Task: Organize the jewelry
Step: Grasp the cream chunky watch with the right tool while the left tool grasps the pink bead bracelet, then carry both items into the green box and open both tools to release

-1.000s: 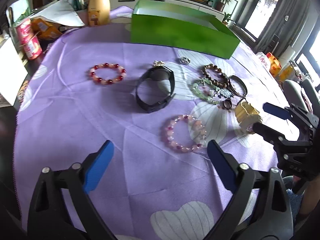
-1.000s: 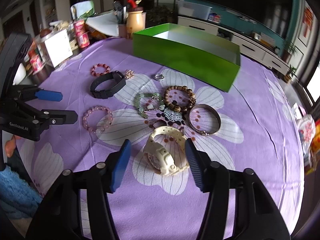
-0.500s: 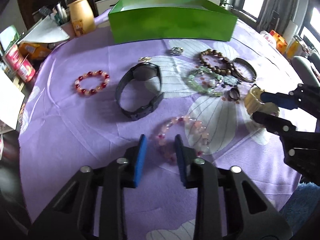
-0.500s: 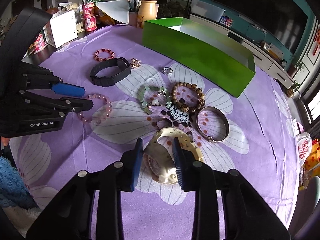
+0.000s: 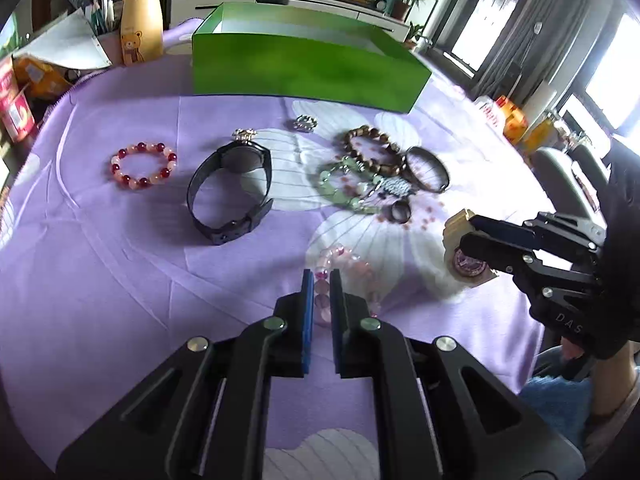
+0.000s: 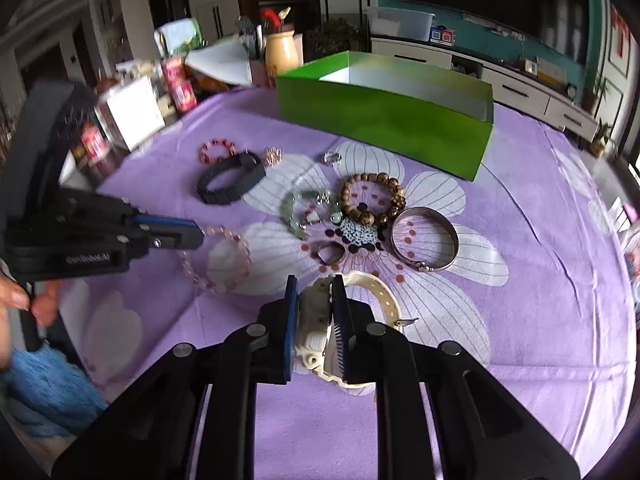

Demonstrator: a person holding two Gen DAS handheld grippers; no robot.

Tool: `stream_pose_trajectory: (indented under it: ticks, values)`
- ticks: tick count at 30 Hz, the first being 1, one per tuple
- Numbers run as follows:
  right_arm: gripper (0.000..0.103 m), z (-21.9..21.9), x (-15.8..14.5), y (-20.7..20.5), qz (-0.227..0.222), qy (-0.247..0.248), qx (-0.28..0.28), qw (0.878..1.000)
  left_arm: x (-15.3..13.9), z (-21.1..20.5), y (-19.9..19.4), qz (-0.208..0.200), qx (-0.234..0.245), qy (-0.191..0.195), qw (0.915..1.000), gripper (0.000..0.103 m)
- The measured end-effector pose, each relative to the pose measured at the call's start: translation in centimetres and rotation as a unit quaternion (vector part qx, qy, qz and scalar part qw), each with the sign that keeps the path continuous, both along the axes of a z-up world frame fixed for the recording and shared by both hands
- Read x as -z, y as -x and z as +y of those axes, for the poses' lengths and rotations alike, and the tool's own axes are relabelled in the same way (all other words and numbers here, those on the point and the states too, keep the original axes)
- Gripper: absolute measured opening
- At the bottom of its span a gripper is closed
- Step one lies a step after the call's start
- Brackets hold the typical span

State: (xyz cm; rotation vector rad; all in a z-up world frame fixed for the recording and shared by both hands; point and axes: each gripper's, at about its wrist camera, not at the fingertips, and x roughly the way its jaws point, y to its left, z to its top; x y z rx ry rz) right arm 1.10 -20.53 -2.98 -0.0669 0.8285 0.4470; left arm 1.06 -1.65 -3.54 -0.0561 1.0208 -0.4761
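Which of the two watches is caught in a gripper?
The cream plastic watch, clamped in the right gripper. The black-strapped watch lies untouched on the purple cloth.

pink bracelet | near beads hidden | left claw

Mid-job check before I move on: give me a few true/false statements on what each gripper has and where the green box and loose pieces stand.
1. The left gripper is shut on the pink bead bracelet. True.
2. The right gripper is open above the silver bangle. False: its jaws are shut on the cream watch; the bangle lies untouched.
3. The green box already holds the black watch. False: that watch lies on the purple cloth.
4. The red bead bracelet lies apart from the clustered pieces. True.
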Motion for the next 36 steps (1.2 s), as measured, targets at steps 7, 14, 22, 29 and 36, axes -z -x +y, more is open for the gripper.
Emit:
stream_pose_trajectory:
  ticks: [7,14,22,29,36]
  values:
    - [0.017,-2.3,-3.3,-0.2,-0.023,-0.097,0.023,0.995,-3.3,0.2,-0.2,-0.034,-0.002,0.032,0.9989,0.007]
    - [0.017,-2.5,-6.1,-3.5,-0.053,-0.111,0.038,0.992,-7.1,0.6,-4.2,-0.048,-0.018,0.059,0.9969,0.007]
    - [0.017,-2.1,-8.8,-10.5,-0.084,-0.103,0.053,0.99,-11.1,-0.6,-13.0,-0.076,-0.043,0.048,0.995,0.007]
    - [0.017,-2.0,-8.1,-18.9,-0.074,-0.08,0.085,0.99,-10.1,-2.9,-22.1,-0.075,-0.065,0.041,0.9942,0.007]
    - [0.018,-2.5,-5.7,-23.9,-0.046,-0.064,0.113,0.991,-5.6,-4.5,-27.6,-0.04,-0.075,0.009,0.9964,0.008]
